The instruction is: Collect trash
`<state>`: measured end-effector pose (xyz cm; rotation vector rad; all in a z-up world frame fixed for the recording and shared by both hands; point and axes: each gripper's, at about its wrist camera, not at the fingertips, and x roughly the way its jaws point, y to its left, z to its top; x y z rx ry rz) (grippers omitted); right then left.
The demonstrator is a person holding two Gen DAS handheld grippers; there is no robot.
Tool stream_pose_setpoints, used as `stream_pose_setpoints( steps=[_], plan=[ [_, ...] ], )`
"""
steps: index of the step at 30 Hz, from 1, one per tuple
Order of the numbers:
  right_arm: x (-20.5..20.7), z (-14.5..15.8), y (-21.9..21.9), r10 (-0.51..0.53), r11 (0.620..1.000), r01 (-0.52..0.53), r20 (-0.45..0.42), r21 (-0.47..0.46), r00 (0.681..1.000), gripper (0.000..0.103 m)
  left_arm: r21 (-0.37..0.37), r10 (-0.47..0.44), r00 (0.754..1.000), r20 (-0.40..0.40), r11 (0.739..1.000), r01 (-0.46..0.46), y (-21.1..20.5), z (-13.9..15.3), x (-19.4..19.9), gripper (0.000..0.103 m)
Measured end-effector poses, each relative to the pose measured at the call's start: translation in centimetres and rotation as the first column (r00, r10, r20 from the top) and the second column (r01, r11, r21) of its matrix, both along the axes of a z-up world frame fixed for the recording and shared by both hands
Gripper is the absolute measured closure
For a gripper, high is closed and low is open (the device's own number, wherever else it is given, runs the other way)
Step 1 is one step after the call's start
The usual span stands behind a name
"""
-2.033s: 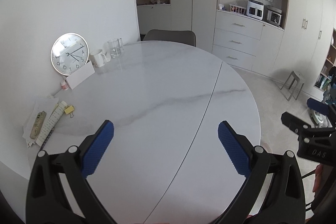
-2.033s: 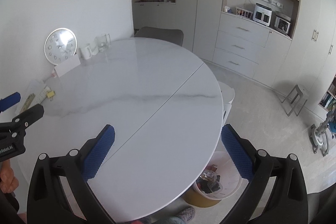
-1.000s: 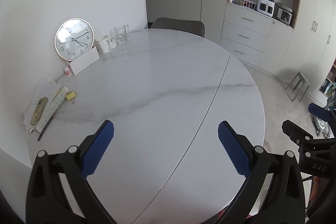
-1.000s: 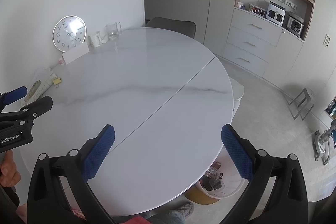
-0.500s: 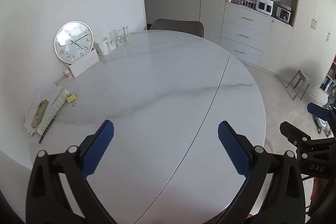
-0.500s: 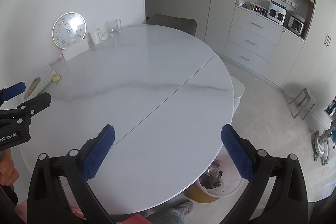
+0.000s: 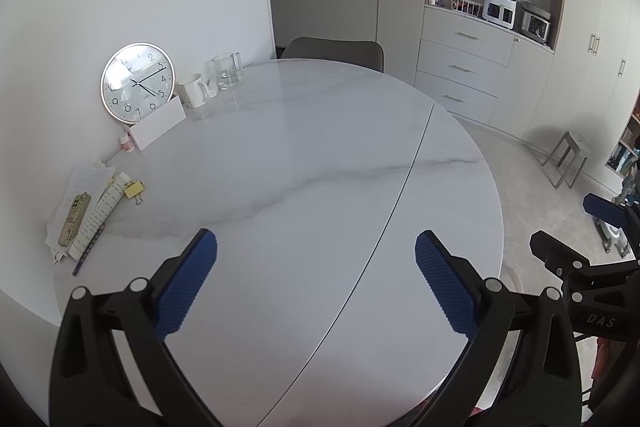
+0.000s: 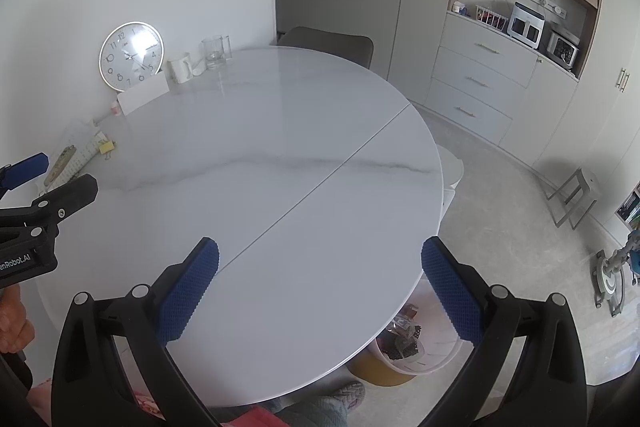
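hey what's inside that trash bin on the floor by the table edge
Inside the trash bin, dark crumpled wrappers and scraps lie in a heap against its white liner. The round table overhangs the bin and the right gripper's finger crosses it, hiding the rest of its contents.

Desk (image 7: 304,163): clock (image 7: 138,82) at far left against the wall, card (image 7: 158,127) before it; mug (image 7: 191,90) and glass jug (image 7: 226,70) to its right. Papers (image 7: 86,187), phone (image 7: 74,213) and binder clip (image 7: 135,190) at near left edge. Chair (image 7: 334,51) behind. Trash bin (image 8: 404,351) on floor beneath near right edge.
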<state>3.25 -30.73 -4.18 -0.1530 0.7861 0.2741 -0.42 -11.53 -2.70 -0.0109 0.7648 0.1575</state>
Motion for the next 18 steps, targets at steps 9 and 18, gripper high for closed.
stream_pose_setpoints(
  steps=[9,18],
  plan=[
    [-0.13,-0.02,0.31,-0.001,1.000,0.001,-0.002,-0.006,1.000,0.002,0.002,-0.002,1.000,0.001,1.000,0.002,-0.02,-0.04,0.00,0.008],
    [-0.25,-0.03,0.14,-0.001,1.000,0.001,-0.001,-0.006,1.000,0.002,0.005,-0.008,1.000,-0.001,1.000,0.008,0.00,-0.06,0.00,0.008]
  ],
)
